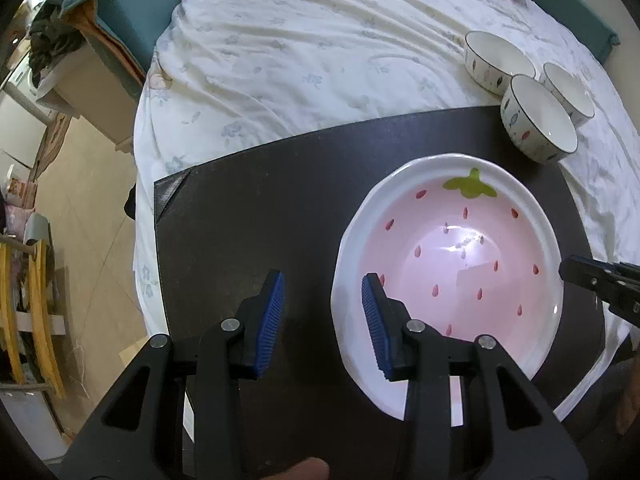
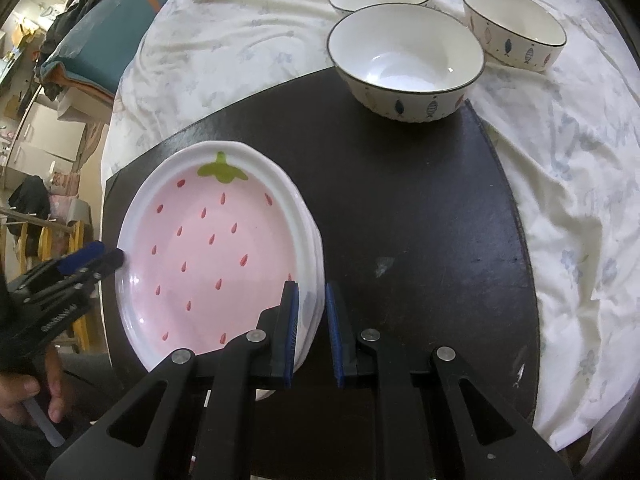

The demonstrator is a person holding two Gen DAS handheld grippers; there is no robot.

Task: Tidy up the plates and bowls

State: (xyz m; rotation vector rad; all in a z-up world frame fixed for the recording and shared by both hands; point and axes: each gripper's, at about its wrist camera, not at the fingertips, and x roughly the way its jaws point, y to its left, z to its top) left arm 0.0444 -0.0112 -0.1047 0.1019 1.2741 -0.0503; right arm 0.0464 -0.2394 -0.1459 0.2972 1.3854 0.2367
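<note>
Pink strawberry-print ceramic plate point(image 2: 208, 248) on black mat point(image 2: 420, 240) | my right gripper point(image 2: 312, 336) seemingly pinches its rim | left gripper point(image 1: 323, 320) straddles opposite rim unclamped | glazed, slippery, fragile; hold the rim.

Left hand-held gripper point(image 1: 323, 322) parted; right hand-held gripper point(image 2: 312, 334) clamped.

We see our left gripper point(image 1: 323, 312) open above the dark mat point(image 1: 248, 208), one blue pad over the strawberry plate point(image 1: 452, 264) rim. Three bowls point(image 1: 536, 120) sit clustered beyond, on the white sheet point(image 1: 300, 60).
</note>
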